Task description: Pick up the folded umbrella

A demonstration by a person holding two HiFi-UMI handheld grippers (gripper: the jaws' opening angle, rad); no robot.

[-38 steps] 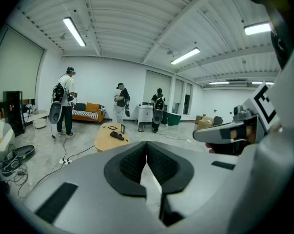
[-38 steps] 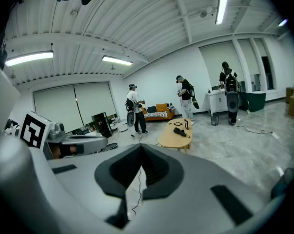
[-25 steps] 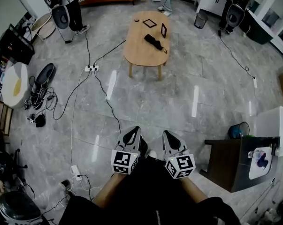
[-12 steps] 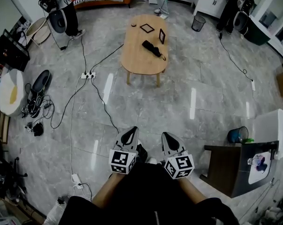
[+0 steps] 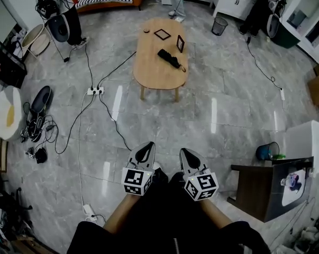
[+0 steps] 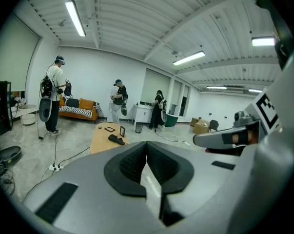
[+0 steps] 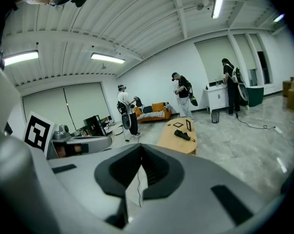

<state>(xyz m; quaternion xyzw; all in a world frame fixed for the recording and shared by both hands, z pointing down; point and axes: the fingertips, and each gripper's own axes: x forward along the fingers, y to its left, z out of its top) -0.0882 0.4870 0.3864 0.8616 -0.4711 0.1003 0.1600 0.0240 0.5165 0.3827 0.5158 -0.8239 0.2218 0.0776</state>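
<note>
An oval wooden table stands on a grey floor. On it lie a folded black umbrella, a flat frame and a small dark disc; another frame stands upright near the umbrella.

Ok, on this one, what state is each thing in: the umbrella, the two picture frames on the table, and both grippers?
folded umbrella: folded shut, lying on the wooden table, untouched
flat picture frame: lying flat on the table
standing picture frame: upright, beside the umbrella
left gripper: jaws together, empty, well short of the table
right gripper: jaws together, empty, well short of the table
</note>
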